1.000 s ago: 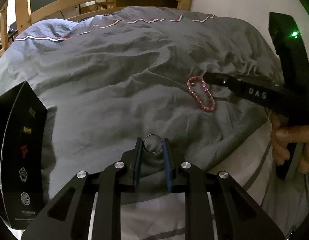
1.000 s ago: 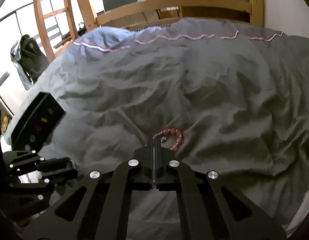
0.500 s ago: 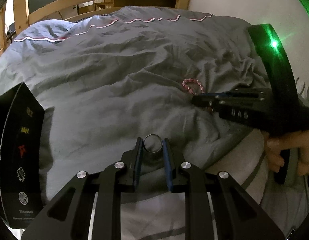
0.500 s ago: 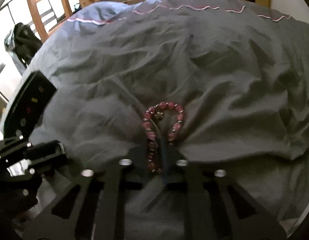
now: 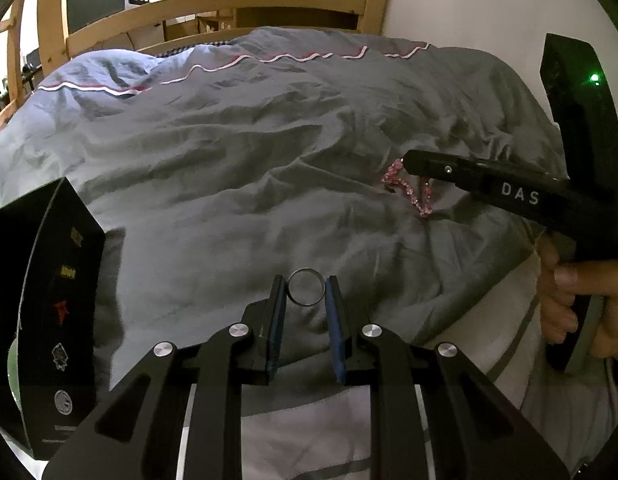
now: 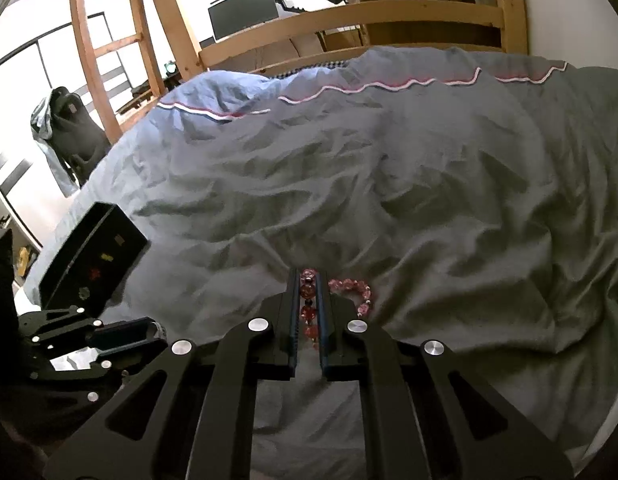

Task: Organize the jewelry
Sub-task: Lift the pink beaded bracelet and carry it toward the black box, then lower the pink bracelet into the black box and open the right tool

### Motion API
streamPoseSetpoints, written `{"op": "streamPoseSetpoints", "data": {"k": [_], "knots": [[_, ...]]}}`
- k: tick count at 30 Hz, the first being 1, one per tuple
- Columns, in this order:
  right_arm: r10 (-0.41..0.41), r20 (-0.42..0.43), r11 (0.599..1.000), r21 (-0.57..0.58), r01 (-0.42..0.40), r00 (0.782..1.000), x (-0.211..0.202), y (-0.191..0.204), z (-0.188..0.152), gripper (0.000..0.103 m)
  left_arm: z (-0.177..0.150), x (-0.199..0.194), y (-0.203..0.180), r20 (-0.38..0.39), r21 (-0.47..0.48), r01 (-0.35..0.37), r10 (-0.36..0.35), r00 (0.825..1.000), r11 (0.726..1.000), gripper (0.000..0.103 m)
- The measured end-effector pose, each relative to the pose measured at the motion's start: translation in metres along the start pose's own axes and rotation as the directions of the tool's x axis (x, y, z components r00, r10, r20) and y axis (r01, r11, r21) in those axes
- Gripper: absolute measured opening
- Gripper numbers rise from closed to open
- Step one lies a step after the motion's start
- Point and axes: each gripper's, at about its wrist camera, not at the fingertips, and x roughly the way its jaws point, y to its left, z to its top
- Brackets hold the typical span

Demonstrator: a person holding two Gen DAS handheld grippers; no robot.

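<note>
My left gripper point(image 5: 305, 294) is shut on a silver ring point(image 5: 305, 293), held upright between the blue pads just above the grey duvet. My right gripper point(image 6: 309, 292) is shut on one side of a pink bead bracelet point(image 6: 309, 312); the rest of the loop point(image 6: 355, 290) hangs out to the right over the duvet. In the left wrist view the bracelet point(image 5: 413, 194) dangles below the right gripper's tip point(image 5: 413, 162). A black jewelry box point(image 5: 49, 308) stands on the bed at the left; it also shows in the right wrist view point(image 6: 93, 256).
A rumpled grey duvet point(image 5: 249, 160) covers the bed. A wooden bed rail point(image 5: 213, 12) runs along the far side, with a white wall at the right. A ladder point(image 6: 97, 40) and a chair with clothes point(image 6: 65, 132) stand off to the left.
My right gripper dipped to the bracelet, closed on it and has lifted it off the duvet. My left gripper has held still with the ring.
</note>
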Motion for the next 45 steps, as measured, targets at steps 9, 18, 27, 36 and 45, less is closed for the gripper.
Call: {"op": "streamPoseSetpoints", "data": {"k": [9, 18, 27, 36, 45], "knots": [[0.058, 0.007, 0.998, -0.006, -0.058, 0.998, -0.015, 0.015, 0.002, 0.008, 0.003, -0.017, 0.004, 0.016, -0.021, -0.035, 0.035, 0.999, 0.999, 0.019], [0.099, 0.038, 0.995, -0.028, -0.098, 0.994, -0.046, 0.040, 0.011, 0.008, 0.001, -0.049, 0.015, 0.032, -0.064, -0.073, 0.075, 0.997, 0.995, 0.019], [0.138, 0.046, 0.988, -0.080, -0.134, 0.989, -0.063, 0.082, 0.016, 0.008, -0.003, -0.087, 0.035, 0.071, -0.108, -0.104, 0.112, 0.991, 0.989, 0.019], [0.182, 0.038, 0.974, -0.142, -0.175, 0.982, -0.064, 0.127, 0.022, 0.008, -0.009, -0.116, 0.059, 0.099, -0.152, -0.149, 0.165, 0.981, 0.977, 0.019], [0.213, 0.031, 0.959, -0.198, -0.203, 0.976, -0.061, 0.169, 0.029, 0.008, -0.018, -0.143, 0.090, 0.114, -0.207, -0.179, 0.205, 0.972, 0.962, 0.019]]}}
